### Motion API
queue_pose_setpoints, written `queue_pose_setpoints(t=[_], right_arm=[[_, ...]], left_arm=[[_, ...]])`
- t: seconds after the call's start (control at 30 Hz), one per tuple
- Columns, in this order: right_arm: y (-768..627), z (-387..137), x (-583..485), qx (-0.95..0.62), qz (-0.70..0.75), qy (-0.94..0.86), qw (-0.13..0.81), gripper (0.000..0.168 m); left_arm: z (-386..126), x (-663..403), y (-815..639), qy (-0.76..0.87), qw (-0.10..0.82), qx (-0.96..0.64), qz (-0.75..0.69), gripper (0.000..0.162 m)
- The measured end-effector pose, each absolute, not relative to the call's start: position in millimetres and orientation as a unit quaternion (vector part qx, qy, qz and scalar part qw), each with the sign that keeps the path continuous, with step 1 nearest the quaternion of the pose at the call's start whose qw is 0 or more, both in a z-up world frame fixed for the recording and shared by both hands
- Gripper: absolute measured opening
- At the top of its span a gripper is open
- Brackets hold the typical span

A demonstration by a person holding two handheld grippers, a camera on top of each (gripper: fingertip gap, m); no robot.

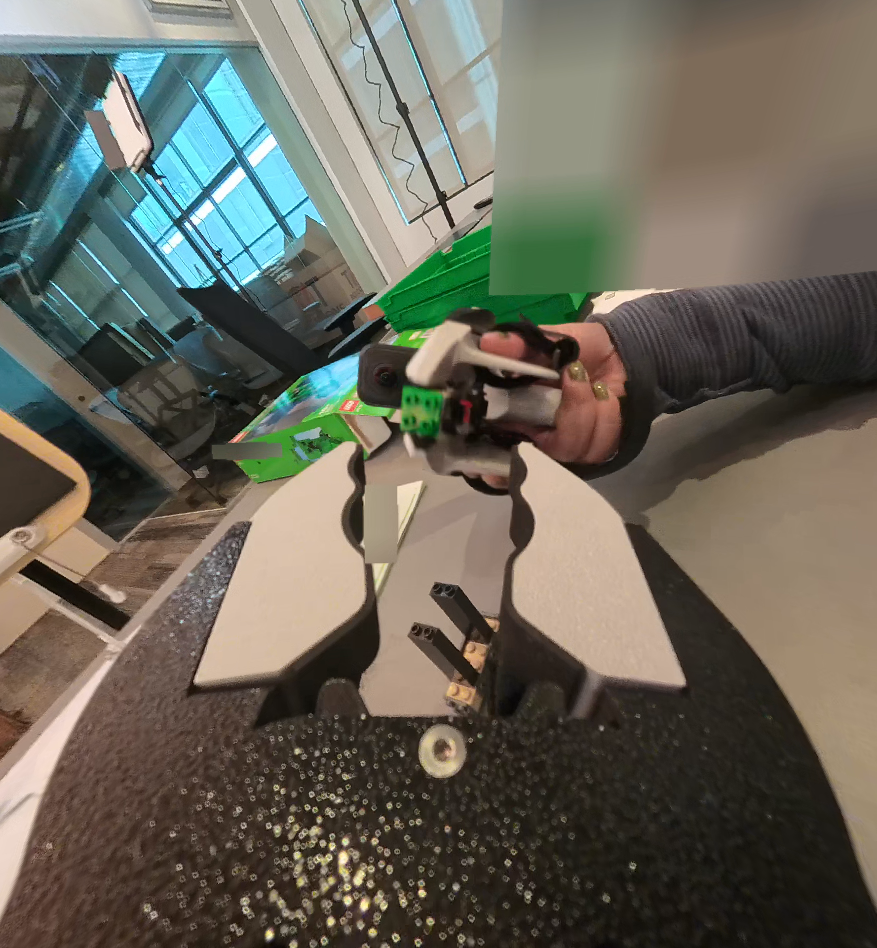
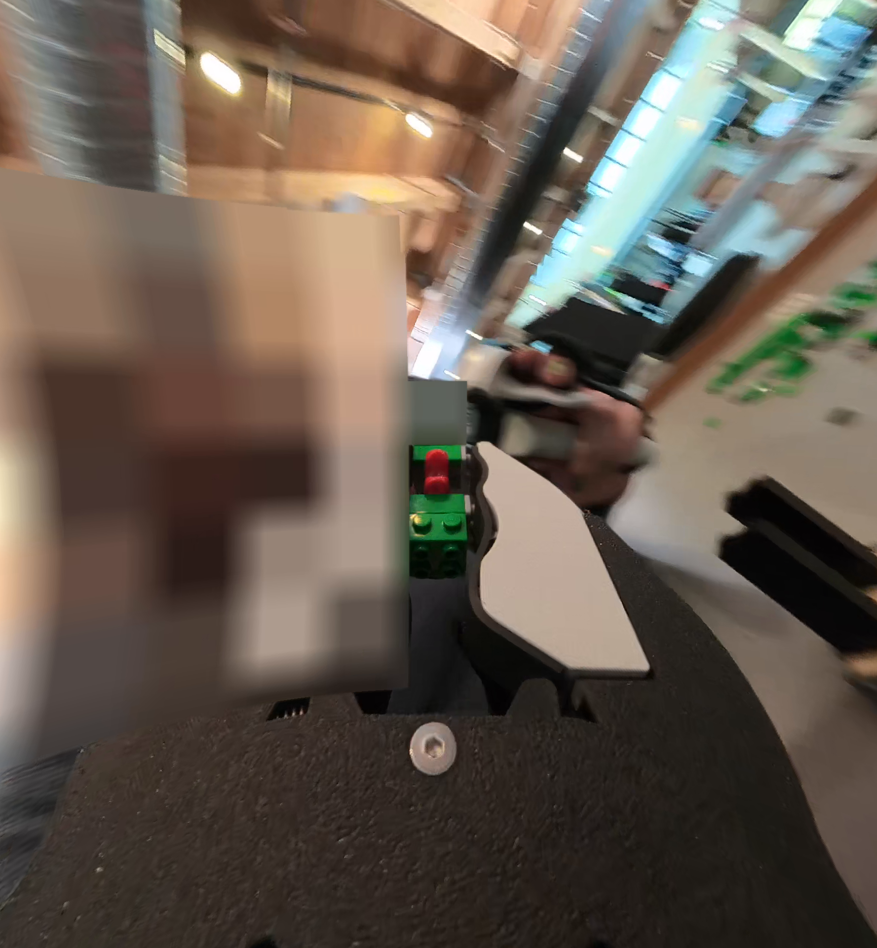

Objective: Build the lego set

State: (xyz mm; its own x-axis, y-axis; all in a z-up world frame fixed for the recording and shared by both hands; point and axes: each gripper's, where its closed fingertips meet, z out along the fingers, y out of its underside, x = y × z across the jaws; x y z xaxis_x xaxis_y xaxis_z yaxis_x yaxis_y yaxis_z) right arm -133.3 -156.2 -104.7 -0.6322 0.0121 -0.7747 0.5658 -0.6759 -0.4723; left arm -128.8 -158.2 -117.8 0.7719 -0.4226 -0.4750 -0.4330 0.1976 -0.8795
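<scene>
Here, left tool (image 1: 436, 538) jaws wide apart, black-and-tan lego piece (image 1: 456, 641) lodged against its right finger near base; two black beams point up-left from tan plates, long axes parallel. Right tool (image 2: 439, 513) clamps green lego assembly (image 2: 437, 533) with one red peg (image 2: 435, 474), stacked along fingers. Hand (image 1: 580, 405) wraps right tool's grip, raised above grey counter (image 1: 759, 513). One green box (image 1: 313, 426) behind.
</scene>
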Motion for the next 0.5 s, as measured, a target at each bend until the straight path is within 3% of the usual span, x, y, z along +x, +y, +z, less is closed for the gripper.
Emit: queue_pose_setpoints(t=[0.2, 0.5], right_arm=[[-181.7, -126.5, -140.6, 0.437, -0.758, 0.471, 0.110, 0.021], [-185.9, -129.9, -143.0, 0.445, -0.748, 0.484, 0.096, 0.021]], left_arm=[[-129.6, -121.5, -156.0, 0.380, 0.670, -0.634, 0.060, 0.050], [-133.5, -118.6, -156.0, 0.401, 0.667, -0.620, 0.100, 0.029]])
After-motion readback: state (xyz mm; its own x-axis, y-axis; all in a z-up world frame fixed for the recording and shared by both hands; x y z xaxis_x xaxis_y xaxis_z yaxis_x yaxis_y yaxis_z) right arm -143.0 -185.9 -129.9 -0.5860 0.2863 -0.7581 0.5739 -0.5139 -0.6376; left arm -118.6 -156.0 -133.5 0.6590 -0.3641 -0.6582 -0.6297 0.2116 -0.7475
